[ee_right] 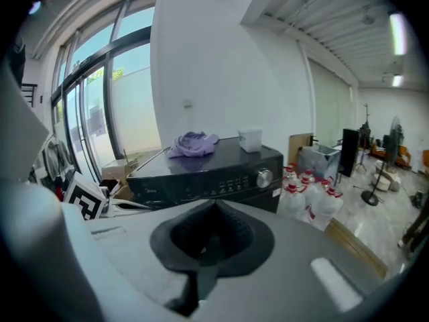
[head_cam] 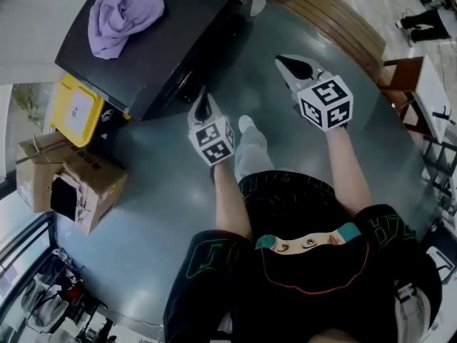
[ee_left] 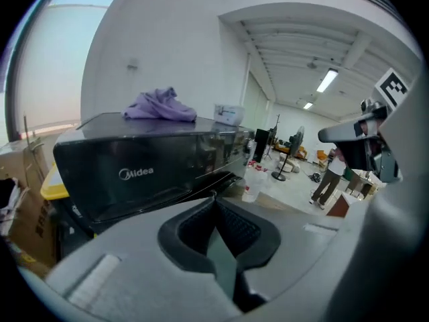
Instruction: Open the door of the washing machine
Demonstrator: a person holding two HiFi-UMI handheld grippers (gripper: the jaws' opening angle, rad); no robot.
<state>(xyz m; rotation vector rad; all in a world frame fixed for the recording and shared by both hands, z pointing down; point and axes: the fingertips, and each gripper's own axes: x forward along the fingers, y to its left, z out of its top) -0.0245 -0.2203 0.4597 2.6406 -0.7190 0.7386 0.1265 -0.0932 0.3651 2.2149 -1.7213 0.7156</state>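
The black washing machine (head_cam: 171,27) stands at the upper left of the head view, with a purple cloth (head_cam: 121,11) bunched on its lid. My left gripper (head_cam: 203,97) is shut and empty, its tips close to the machine's front edge. To its right, my right gripper (head_cam: 287,61) is also shut and empty, held over the floor. In the left gripper view the shut left gripper (ee_left: 214,195) points at the dark front panel (ee_left: 141,173). The right gripper (ee_right: 214,204) faces the control strip and its knob (ee_right: 263,177). The grippers' bodies hide the door below the panel.
A yellow bin (head_cam: 75,108) and a torn cardboard box (head_cam: 68,181) sit left of the machine. A wooden strip (head_cam: 335,20) runs along the floor at the upper right. Several water bottles (ee_right: 315,200) stand right of the machine. A small white box (ee_right: 249,139) rests on the lid.
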